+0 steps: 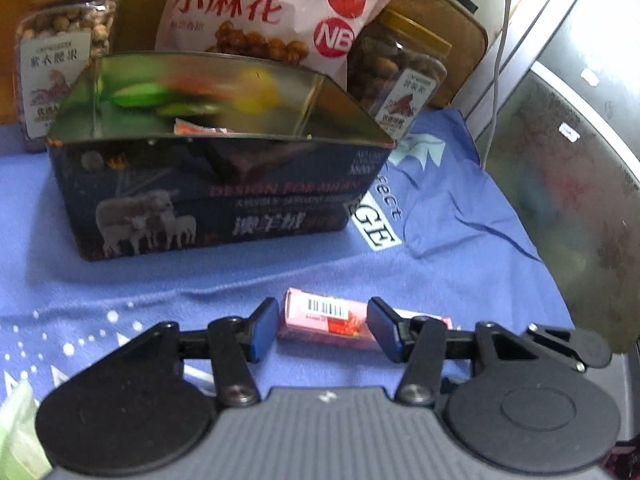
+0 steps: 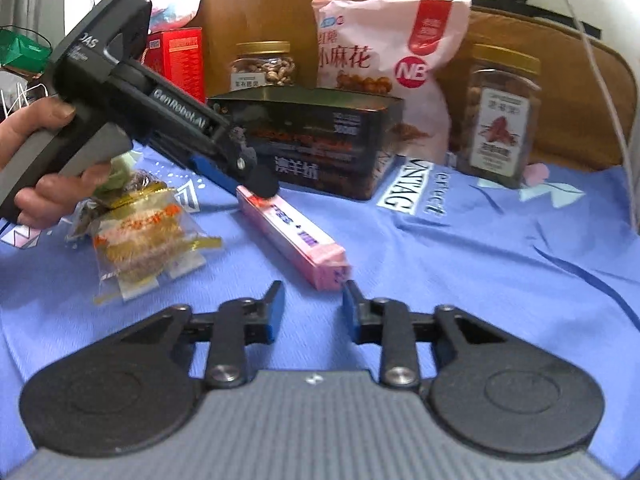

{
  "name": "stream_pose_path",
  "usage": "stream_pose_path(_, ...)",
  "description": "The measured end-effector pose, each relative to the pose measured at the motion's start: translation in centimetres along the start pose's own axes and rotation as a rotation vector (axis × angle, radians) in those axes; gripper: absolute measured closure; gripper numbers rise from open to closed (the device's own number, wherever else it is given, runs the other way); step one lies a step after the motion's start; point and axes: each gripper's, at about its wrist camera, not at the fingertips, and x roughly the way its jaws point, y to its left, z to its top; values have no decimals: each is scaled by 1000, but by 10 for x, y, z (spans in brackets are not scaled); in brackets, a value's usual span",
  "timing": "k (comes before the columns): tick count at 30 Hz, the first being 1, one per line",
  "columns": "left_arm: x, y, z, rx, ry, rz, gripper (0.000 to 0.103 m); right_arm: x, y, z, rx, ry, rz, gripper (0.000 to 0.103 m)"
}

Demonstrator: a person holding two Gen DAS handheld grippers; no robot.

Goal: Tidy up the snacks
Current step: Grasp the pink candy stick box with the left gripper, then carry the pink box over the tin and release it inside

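A long pink snack box (image 1: pixel 320 322) lies flat on the blue cloth (image 1: pixel 460 240), in front of an open dark tin (image 1: pixel 216 204) with sheep on its side that holds several wrapped snacks. My left gripper (image 1: pixel 324 320) is open over the box's far end, its left pad beside the end and its right pad in front of the box. In the right wrist view a hand (image 2: pixel 24 132) holds the left gripper (image 2: pixel 256 184) down on the pink box (image 2: pixel 288 232), close to the tin (image 2: pixel 320 140). My right gripper (image 2: pixel 314 304) is open and empty, just short of the box's near end.
Clear-wrapped pastries (image 2: pixel 140 236) lie at the left on the cloth. Behind the tin stand a pink snack bag (image 2: pixel 384 52), two gold-lidded nut jars (image 2: pixel 264 66) (image 2: pixel 500 116) and a red carton (image 2: pixel 180 60). The cloth ends at a dark glass tabletop (image 1: pixel 568 160) on the right.
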Motion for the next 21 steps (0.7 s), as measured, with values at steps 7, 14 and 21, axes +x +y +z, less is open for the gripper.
stream_pose_path(7, 2, 5, 2, -18, 12, -17, 56, 10, 1, 4, -1, 2, -63, 73)
stream_pose_path(14, 7, 5, 4, -33, 10, -30, 55, 13, -3, 6, -15, 7, -70, 71)
stream_pose_path(21, -12, -9, 2, 18, -20, -13, 55, 12, -1, 16, -31, -30, -105, 73)
